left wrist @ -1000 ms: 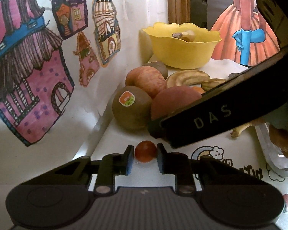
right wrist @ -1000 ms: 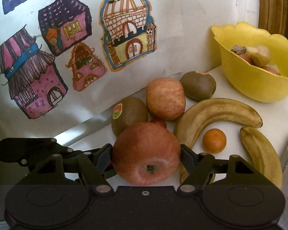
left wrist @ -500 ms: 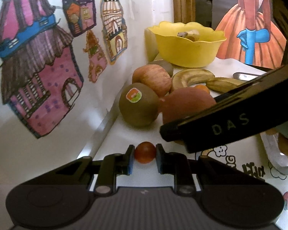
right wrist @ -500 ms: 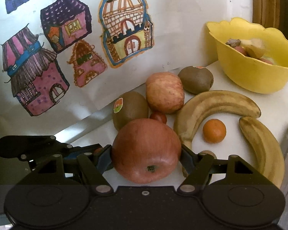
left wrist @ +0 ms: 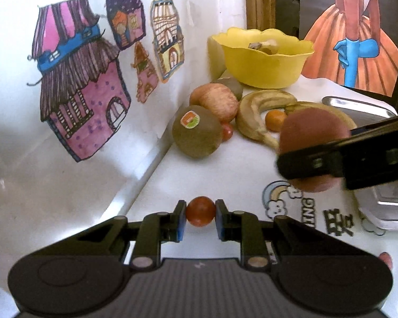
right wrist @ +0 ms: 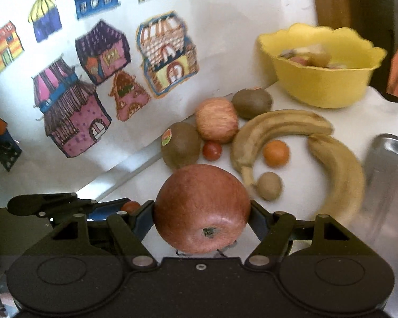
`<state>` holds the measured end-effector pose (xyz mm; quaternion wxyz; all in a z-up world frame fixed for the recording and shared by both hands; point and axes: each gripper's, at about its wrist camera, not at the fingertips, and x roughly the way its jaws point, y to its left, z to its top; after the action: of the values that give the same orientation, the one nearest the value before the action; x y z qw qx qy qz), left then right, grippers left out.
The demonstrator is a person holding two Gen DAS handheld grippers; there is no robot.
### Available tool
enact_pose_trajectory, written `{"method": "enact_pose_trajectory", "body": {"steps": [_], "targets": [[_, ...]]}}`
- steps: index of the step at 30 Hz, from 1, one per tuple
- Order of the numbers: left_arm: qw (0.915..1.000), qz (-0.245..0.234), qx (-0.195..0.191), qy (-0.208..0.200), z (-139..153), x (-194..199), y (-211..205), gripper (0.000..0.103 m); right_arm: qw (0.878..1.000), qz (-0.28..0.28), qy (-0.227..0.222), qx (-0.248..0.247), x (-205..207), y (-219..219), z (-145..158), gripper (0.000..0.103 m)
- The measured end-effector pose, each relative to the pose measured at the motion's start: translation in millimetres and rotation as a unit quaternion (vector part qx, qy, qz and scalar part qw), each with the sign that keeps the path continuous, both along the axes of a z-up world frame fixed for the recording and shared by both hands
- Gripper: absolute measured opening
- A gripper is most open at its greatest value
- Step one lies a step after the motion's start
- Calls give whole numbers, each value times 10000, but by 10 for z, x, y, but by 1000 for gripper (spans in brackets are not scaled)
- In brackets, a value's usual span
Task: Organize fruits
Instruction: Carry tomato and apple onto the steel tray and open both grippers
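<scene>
My left gripper (left wrist: 200, 218) is shut on a small red cherry tomato (left wrist: 200, 211), held above the white table. My right gripper (right wrist: 202, 212) is shut on a big red apple (right wrist: 202, 208), stem end facing the camera; that apple (left wrist: 311, 143) and the right gripper's finger (left wrist: 353, 156) show at the right of the left wrist view. Behind them lie two kiwis (right wrist: 181, 147) (right wrist: 252, 102), a striped apple (right wrist: 217, 119), another cherry tomato (right wrist: 212, 150), two brown bananas (right wrist: 276, 129) (right wrist: 339, 172), a small orange (right wrist: 276, 153) and a small brown fruit (right wrist: 269, 185).
A yellow bowl (right wrist: 321, 84) with some fruit stands at the back. A metal tray (right wrist: 390, 175) lies at the right edge. A wall with drawings of houses (left wrist: 79, 84) runs along the left. The table (left wrist: 225, 177) has printed pictures.
Both grippers have drawn back from the fruit pile with their fruit. The right gripper and its apple have shifted to the right in the left wrist view, uncovering the bananas and the orange.
</scene>
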<state>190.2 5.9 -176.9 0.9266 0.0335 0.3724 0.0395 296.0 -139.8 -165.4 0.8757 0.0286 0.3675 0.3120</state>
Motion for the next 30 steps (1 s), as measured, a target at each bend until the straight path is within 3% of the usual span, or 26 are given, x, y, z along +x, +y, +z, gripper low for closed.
{"method": "enact_pose_trajectory", "body": {"steps": [9, 18, 30], "targets": [[9992, -364, -60, -153, 181, -17, -513, 25, 9966, -767, -251, 168, -341, -797, 190, 75], [9944, -1027, -32, -230, 244, 74, -1274, 25, 9891, -1445, -278, -30, -492, -1646, 119, 75], [9923, -1235, 115, -52, 37, 183, -1910, 25, 9882, -1522, -50, -141, -560, -2208, -166, 75]]}}
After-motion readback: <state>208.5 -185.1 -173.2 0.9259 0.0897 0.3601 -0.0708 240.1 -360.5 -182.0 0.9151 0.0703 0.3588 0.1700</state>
